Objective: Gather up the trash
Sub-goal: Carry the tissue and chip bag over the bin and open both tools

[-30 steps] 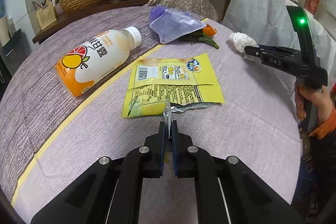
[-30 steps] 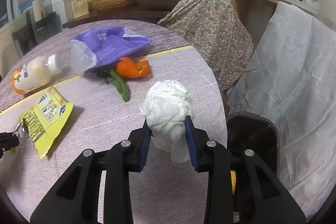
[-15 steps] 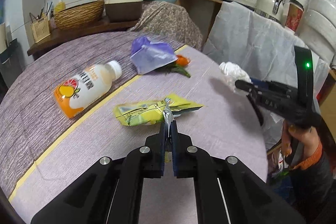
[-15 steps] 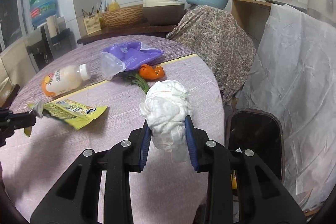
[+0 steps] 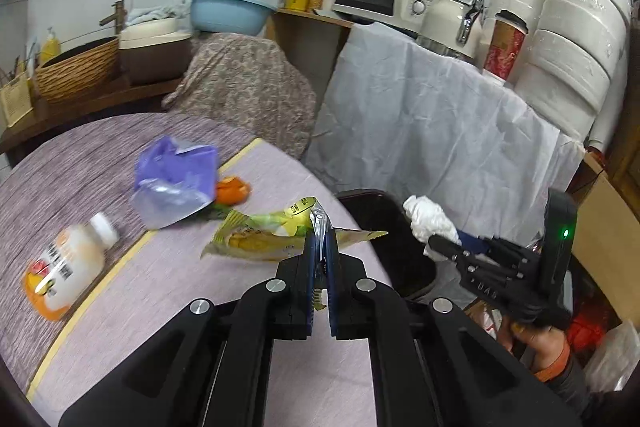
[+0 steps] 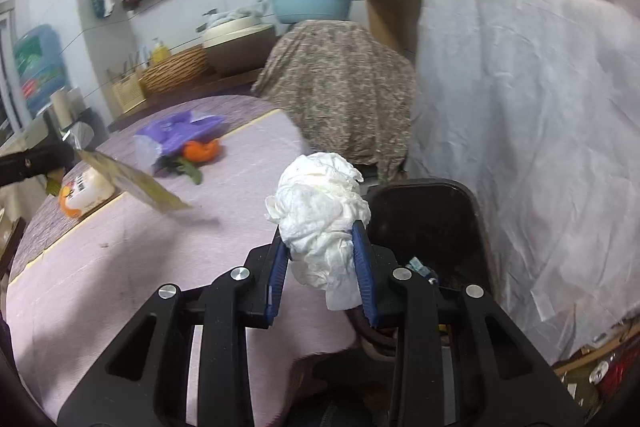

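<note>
My left gripper (image 5: 320,239) is shut on the torn edge of a yellow snack wrapper (image 5: 264,241), which hangs clear of the round table (image 5: 168,299) near its right edge. The same yellow wrapper (image 6: 132,183) shows at the left of the right wrist view. My right gripper (image 6: 322,239) is shut on a crumpled white tissue wad (image 6: 320,203), held just beside the rim of a black trash bin (image 6: 432,215). From the left wrist view, the tissue wad (image 5: 430,217) and right gripper (image 5: 444,247) hover over the black bin (image 5: 384,227).
On the table lie a purple plastic bag (image 5: 172,179), an orange peel with green stalks (image 5: 232,189) and a juice bottle (image 5: 66,267) on its side. A white sheet (image 5: 432,131) drapes the counter behind the bin. A patterned cloth (image 6: 336,87) covers something beyond the table.
Both grippers swung right toward the bin. The left lifted the wrapper off the table; the right carried the tissue from over the table to the bin's rim.
</note>
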`<state>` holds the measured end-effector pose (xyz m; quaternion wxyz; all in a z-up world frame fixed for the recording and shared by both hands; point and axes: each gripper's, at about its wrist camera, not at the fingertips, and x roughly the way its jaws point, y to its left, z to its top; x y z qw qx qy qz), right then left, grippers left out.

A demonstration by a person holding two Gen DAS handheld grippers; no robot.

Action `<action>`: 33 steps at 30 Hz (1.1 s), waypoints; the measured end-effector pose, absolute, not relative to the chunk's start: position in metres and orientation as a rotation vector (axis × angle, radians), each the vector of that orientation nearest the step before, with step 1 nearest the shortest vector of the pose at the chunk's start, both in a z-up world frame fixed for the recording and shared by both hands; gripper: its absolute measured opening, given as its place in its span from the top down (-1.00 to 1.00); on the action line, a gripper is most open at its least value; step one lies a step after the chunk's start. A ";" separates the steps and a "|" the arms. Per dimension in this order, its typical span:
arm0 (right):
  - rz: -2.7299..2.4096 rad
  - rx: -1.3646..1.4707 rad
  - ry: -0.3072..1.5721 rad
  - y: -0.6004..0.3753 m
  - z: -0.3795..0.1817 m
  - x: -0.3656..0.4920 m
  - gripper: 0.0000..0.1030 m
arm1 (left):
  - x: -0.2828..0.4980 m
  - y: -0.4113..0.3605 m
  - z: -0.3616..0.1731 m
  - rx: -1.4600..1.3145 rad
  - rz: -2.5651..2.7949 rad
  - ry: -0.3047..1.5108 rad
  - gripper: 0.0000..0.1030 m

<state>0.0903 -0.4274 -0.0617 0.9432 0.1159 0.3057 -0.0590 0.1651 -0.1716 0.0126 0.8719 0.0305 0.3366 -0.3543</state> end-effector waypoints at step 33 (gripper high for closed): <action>-0.320 0.382 0.912 -0.538 -0.235 0.124 0.36 | 0.235 -0.430 -0.111 0.259 -0.812 0.998 0.85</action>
